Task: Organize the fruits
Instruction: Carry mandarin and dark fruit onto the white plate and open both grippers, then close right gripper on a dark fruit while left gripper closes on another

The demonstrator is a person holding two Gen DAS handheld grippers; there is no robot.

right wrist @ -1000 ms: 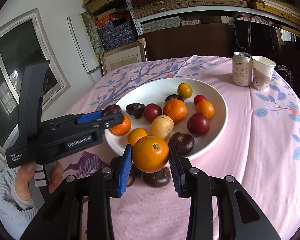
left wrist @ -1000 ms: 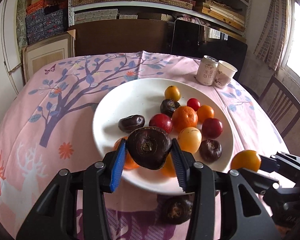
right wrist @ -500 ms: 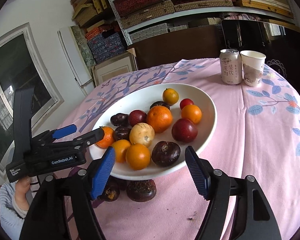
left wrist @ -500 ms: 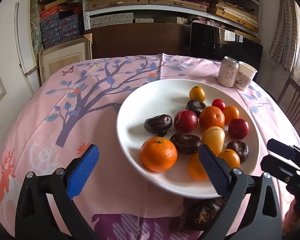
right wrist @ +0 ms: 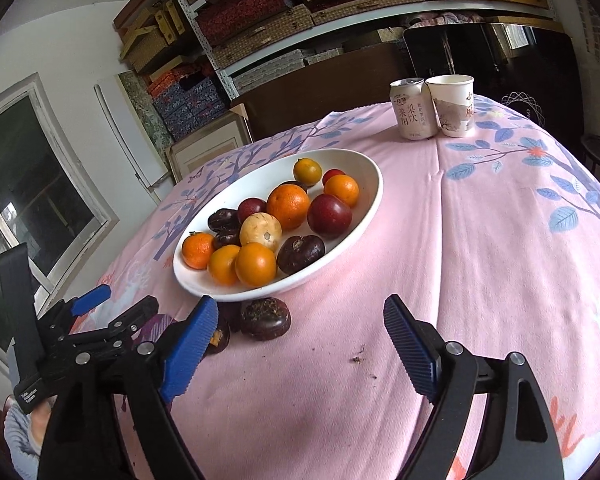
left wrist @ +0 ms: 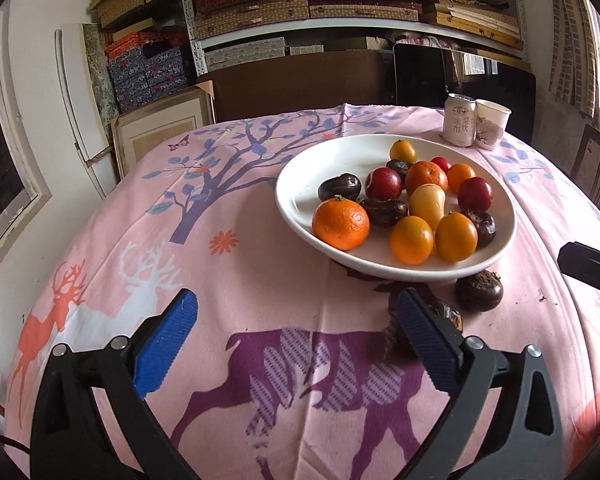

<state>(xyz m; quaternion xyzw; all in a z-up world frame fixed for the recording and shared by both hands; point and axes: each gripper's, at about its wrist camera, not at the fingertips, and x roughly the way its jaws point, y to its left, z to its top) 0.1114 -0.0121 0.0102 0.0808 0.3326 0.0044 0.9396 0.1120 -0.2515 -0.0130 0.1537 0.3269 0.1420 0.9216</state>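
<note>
Now we hold each hand-held gripper, left (left wrist: 296, 340) and right (right wrist: 298, 344), freshly spread and empty, ribbed blue pads at six o'clock of the glossy round plate (right wrist: 364, 168).

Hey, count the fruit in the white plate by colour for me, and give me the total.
Orange fruits: 6
Red fruits: 3
Dark brown fruits: 4
Pale yellow fruit: 1
Total in the plate: 14
</note>
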